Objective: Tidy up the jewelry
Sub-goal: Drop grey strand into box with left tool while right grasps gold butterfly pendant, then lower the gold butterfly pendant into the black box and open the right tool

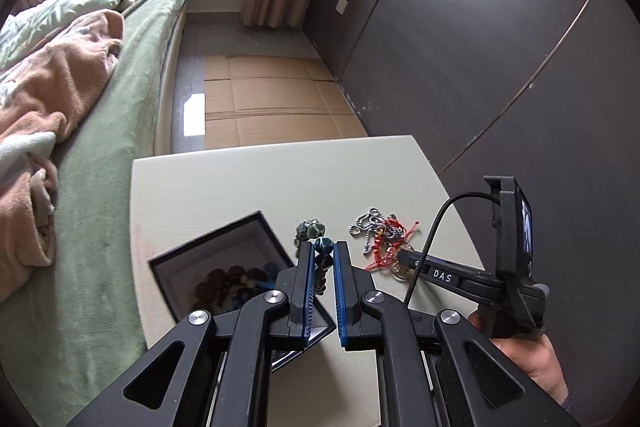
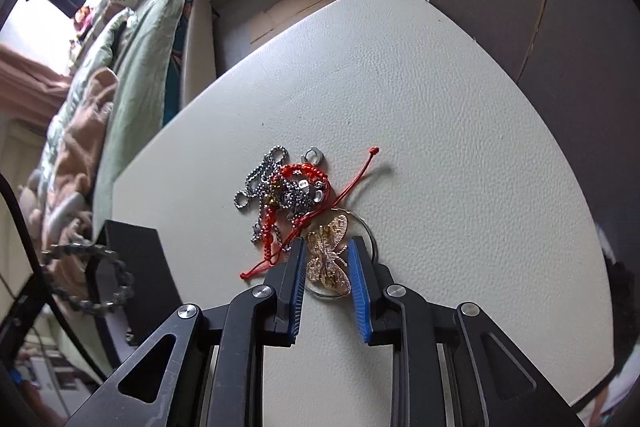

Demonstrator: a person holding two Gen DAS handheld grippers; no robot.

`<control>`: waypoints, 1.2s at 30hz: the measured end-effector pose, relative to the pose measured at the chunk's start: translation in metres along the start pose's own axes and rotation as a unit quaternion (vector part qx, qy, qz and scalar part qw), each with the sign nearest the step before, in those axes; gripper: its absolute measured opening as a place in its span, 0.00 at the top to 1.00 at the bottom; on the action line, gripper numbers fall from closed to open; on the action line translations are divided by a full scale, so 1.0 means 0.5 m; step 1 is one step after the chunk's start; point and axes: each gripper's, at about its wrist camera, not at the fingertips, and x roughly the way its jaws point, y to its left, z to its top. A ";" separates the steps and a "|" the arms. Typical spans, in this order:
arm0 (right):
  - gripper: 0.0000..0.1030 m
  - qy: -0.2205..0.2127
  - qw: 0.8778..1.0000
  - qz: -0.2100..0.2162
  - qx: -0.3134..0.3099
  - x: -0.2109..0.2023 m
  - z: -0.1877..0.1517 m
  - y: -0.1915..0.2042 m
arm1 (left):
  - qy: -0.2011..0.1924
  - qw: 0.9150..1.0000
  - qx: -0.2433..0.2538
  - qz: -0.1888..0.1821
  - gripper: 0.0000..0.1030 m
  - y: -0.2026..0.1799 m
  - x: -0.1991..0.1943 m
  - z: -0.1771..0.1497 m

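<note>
Pinching a bead bracelet (image 1: 320, 255) (half-hidden) — left jaws; right jaws parted, astride gold pendant (image 2: 330, 259).

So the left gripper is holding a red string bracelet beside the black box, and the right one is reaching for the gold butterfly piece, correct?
Not quite. The left gripper holds a dark green bead bracelet, as the left wrist view shows, beside the black box. The right gripper does straddle the gold butterfly piece.

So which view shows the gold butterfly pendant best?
The right wrist view: the gold butterfly pendant fills the gap between the right hand-held gripper fingers. The left wrist view shows only a gold sliver behind that gripper.
</note>
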 end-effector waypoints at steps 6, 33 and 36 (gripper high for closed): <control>0.86 -0.002 1.000 -0.003 0.001 -0.022 -0.013 0.009 | -0.018 1.000 -0.018 -0.002 0.91 0.039 -0.033 0.002; 0.86 -0.075 0.990 0.115 -0.030 -0.150 -0.075 0.186 | -0.029 0.997 -0.070 -0.002 0.40 0.141 -0.103 -0.037; 0.86 -0.071 0.988 0.135 -0.038 -0.142 -0.079 0.214 | -0.030 0.997 -0.078 0.008 0.40 0.157 -0.114 -0.043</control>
